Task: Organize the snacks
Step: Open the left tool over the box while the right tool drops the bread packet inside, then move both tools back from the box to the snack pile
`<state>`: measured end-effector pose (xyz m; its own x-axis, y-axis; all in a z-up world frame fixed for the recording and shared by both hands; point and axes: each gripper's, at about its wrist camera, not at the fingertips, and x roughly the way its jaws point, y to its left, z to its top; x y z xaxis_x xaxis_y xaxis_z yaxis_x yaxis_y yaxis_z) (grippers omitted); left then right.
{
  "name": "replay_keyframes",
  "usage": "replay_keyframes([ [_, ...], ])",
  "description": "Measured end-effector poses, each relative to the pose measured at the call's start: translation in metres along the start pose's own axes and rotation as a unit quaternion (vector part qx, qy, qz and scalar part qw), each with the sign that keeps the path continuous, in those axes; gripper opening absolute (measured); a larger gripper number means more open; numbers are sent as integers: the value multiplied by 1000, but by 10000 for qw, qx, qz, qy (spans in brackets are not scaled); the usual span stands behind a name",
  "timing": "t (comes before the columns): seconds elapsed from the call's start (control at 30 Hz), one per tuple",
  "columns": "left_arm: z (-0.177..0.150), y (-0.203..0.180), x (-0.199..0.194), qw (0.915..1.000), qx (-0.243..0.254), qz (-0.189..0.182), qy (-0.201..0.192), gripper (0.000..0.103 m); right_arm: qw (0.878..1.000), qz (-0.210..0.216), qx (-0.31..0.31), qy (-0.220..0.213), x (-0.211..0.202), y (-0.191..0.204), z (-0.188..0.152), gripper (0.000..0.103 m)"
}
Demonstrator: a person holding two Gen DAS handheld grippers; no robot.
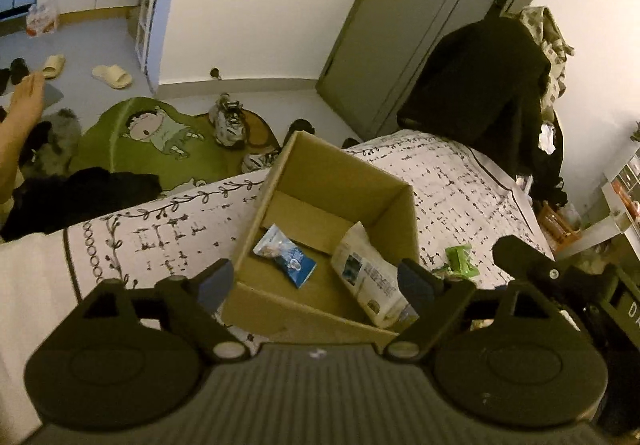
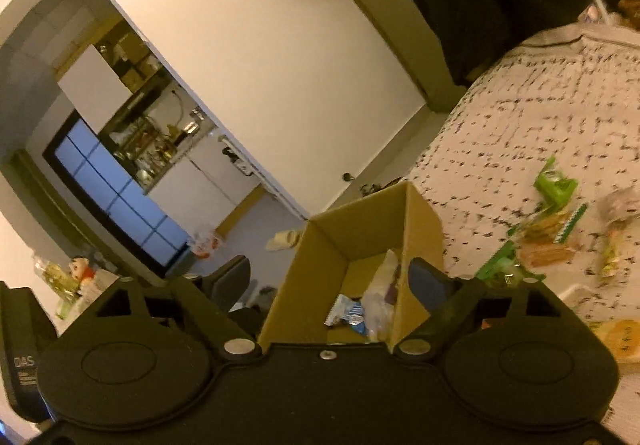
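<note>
An open cardboard box (image 1: 340, 173) stands on a table with a patterned cloth. Inside it lie a blue snack packet (image 1: 286, 255) and a white bag (image 1: 370, 277) that leans on the right wall. My left gripper (image 1: 316, 281) hovers over the box's near edge, open, with nothing between its pads. In the right wrist view the box (image 2: 360, 221) appears tilted, with the blue packet (image 2: 348, 315) and white bag (image 2: 380, 301) inside. My right gripper (image 2: 330, 281) is open and empty above the box's near side. Several loose snacks (image 2: 548, 241), some in green wrappers (image 2: 556, 185), lie on the cloth to the right of the box.
A green packet (image 1: 460, 259) lies just right of the box. A dark jacket (image 1: 472, 85) hangs over a chair behind the table. On the floor are a green rug (image 1: 160, 133), shoes (image 1: 228, 121) and black clothing (image 1: 80, 197). A person's arm (image 1: 20, 117) shows at left.
</note>
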<state>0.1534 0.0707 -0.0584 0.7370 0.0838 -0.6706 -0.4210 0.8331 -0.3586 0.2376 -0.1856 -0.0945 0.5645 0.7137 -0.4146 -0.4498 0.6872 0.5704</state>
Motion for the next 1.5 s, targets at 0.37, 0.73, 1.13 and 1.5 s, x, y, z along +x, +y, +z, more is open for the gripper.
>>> replay_keyframes([
  [0.37,-21,5,-22,9998,44,-180,43,103,9923,-1057,-622,177,-33,4,-3,92],
  [0.73,-25,-14,-35,9981,267,-502,235,103,9813,-1647,-930,351,-63,0,4,95],
  [1.13,-40,-48,-36,9932,694,-828,435,103,9751,-2022,-783,460,-76,-16,13,96],
  [1.5,-58,-66,-16,9938,567,-668,684,103,9735,-2176,-423,559,-82,-53,7,95],
])
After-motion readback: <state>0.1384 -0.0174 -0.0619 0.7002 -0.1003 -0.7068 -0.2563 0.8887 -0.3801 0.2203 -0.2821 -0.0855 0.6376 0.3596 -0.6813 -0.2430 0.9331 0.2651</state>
